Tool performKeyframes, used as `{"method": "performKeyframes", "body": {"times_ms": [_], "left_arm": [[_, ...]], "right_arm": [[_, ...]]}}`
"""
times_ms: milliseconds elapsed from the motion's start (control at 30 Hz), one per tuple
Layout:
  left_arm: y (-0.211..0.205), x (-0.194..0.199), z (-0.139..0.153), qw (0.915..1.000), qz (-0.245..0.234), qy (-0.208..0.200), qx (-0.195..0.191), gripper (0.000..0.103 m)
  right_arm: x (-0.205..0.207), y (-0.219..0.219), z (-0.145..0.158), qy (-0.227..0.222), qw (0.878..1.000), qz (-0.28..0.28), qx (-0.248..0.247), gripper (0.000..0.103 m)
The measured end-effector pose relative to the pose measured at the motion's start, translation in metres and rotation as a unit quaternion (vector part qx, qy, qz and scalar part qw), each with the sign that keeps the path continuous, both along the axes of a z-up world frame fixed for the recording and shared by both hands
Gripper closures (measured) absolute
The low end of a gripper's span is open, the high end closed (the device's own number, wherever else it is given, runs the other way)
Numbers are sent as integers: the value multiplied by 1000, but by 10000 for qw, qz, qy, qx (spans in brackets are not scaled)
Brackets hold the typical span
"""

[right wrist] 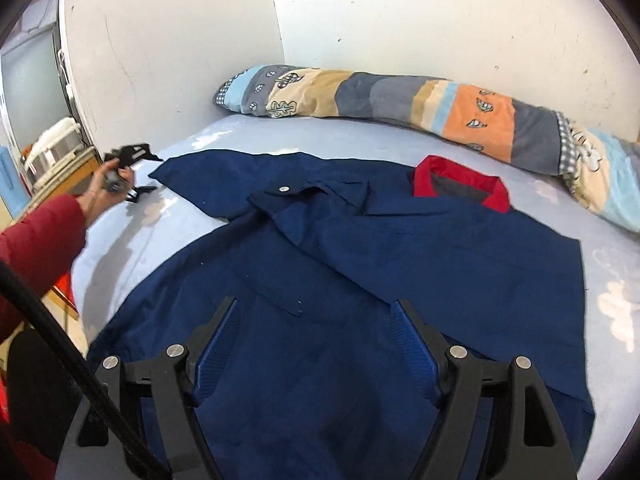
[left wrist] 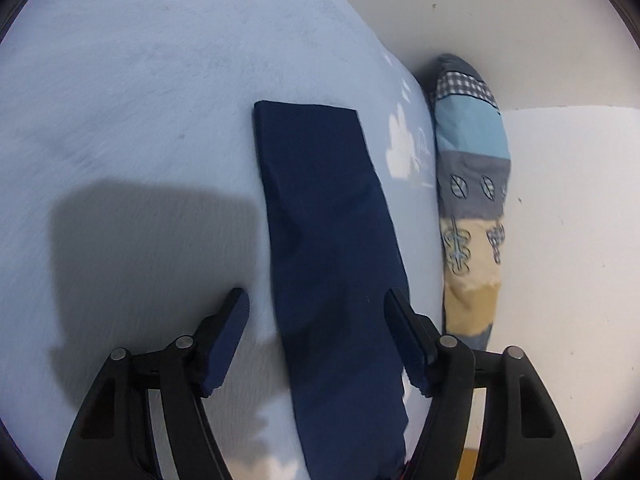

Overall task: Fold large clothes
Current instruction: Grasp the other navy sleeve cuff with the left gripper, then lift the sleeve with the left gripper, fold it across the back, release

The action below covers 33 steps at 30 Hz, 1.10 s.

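A navy blue jacket (right wrist: 360,264) with a red collar (right wrist: 496,196) lies spread on the light blue bed sheet (right wrist: 132,240). One sleeve (right wrist: 208,178) stretches out to the left; the other side is folded across the body. My right gripper (right wrist: 316,316) is open, hovering just above the jacket's lower body. In the left wrist view the long navy sleeve (left wrist: 324,248) runs away from me, and my left gripper (left wrist: 316,304) is open, its fingers on either side of it. The left gripper also shows in the right wrist view (right wrist: 138,172), held in a hand at the sleeve's end.
A rolled patchwork quilt (right wrist: 420,108) lies along the white wall (right wrist: 400,12) at the bed's far side; it also shows in the left wrist view (left wrist: 472,200). The bed's left edge drops to a floor with furniture (right wrist: 52,148). A red-sleeved arm (right wrist: 40,236) reaches in from the left.
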<state>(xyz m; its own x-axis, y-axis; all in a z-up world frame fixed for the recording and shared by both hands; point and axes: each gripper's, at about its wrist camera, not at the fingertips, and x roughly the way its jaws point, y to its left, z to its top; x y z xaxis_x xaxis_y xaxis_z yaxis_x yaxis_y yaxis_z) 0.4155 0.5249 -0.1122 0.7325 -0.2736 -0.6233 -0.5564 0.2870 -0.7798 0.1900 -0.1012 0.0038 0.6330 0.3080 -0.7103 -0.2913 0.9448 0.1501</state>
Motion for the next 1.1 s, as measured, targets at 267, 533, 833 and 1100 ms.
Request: {"method": "performKeyframes", "body": {"times_ms": [267,533,833,1100], "left_arm": [[17,49,3,9969,303,-112,723,35],[-10,60,4,9946,42,-673,787,101],[-68,45,89,9579,-709,-921,2625,101],[-200,27,169,8906,-1963,-1409,3854,101]], "right_arm": [[10,0,-2,-119,9998,-13,162,22],[36,-18,-18,240,9978,-581,192,22],[40,-46,-10,68,9936,-1131,27,22],[34,-79,11,-138,9867,-1604,227,22]]}}
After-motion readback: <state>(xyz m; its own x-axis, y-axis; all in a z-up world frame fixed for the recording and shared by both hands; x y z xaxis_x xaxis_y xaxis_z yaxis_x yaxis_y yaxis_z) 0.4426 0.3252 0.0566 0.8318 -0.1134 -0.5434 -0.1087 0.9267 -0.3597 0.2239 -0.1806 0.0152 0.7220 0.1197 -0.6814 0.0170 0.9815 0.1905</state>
